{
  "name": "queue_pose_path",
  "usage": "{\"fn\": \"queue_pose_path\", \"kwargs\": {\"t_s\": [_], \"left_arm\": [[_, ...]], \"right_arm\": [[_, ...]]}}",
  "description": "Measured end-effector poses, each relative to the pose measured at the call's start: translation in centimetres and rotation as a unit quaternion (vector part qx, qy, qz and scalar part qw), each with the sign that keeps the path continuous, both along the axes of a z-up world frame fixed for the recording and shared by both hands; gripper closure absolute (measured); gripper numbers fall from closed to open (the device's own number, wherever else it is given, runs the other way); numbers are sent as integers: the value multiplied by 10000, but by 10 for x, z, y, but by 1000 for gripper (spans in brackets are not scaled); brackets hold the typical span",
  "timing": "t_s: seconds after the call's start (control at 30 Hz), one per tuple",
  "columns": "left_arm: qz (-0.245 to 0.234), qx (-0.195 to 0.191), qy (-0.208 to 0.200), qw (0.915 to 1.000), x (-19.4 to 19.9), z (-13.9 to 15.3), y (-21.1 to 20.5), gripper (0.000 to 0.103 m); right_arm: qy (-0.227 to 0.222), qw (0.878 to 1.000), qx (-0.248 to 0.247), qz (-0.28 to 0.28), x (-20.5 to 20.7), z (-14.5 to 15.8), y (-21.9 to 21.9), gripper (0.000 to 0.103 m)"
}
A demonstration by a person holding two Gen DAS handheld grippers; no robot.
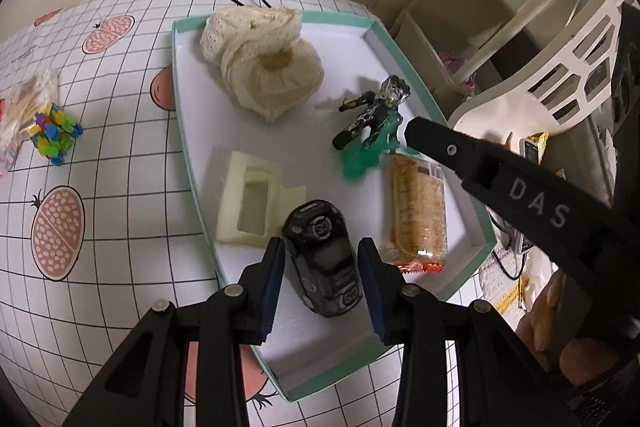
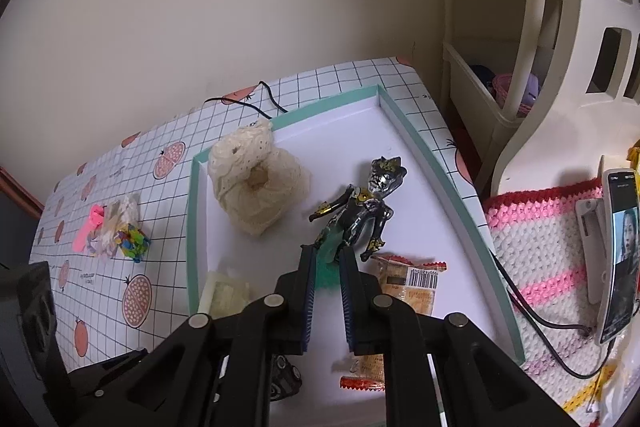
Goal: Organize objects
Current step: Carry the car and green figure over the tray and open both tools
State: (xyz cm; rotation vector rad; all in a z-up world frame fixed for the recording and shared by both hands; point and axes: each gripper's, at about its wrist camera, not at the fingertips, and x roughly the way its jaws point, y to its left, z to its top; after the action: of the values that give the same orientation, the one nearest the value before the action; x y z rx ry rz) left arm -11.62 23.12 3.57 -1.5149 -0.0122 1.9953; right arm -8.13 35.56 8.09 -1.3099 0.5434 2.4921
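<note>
A shallow white box with a teal rim (image 1: 182, 115) (image 2: 448, 171) lies on the checked tablecloth. In it are a cream lace bundle (image 1: 260, 67) (image 2: 256, 183), a cream foam insert (image 1: 248, 203) (image 2: 224, 293), a wrapped snack bar (image 1: 418, 211) (image 2: 412, 285), a dark action figure on a green base (image 1: 376, 115) (image 2: 360, 211) and a black toy car (image 1: 324, 259). My left gripper (image 1: 322, 287) is open, its fingers on either side of the car with gaps. My right gripper (image 2: 326, 279) is narrowly open around the figure's green base (image 2: 326, 267).
A bag of small coloured toys (image 1: 48, 131) (image 2: 128, 239) and a pink item (image 2: 90, 227) lie on the cloth left of the box. A white slatted chair (image 1: 560, 75) with a crochet cushion (image 2: 552, 247), a phone on a stand (image 2: 620, 251) and shelves (image 1: 472, 7) stand to the right.
</note>
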Motion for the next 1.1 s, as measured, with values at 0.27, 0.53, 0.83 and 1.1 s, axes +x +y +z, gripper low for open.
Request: {"fn": "queue_pose_path", "kwargs": {"t_s": [0.27,0.53,0.83,1.1], "left_arm": [[24,6,-65,10000,-1,-3,-3,64],[136,-40,-188,9997,-4,-11,-12,64],[183,296,-271,9990,-10,6,-20,62],[311,595,-246,9974,-15,27,-28,57]], "right_arm": [[-94,9999,-32,39,-3,-3,-3,90],[-206,9998,-27,27,-6,-5,-6,89],[-285,9995,129,-67,-6,7,-8,89],[-185,9996,166,-123,-5,20,-10,89]]}}
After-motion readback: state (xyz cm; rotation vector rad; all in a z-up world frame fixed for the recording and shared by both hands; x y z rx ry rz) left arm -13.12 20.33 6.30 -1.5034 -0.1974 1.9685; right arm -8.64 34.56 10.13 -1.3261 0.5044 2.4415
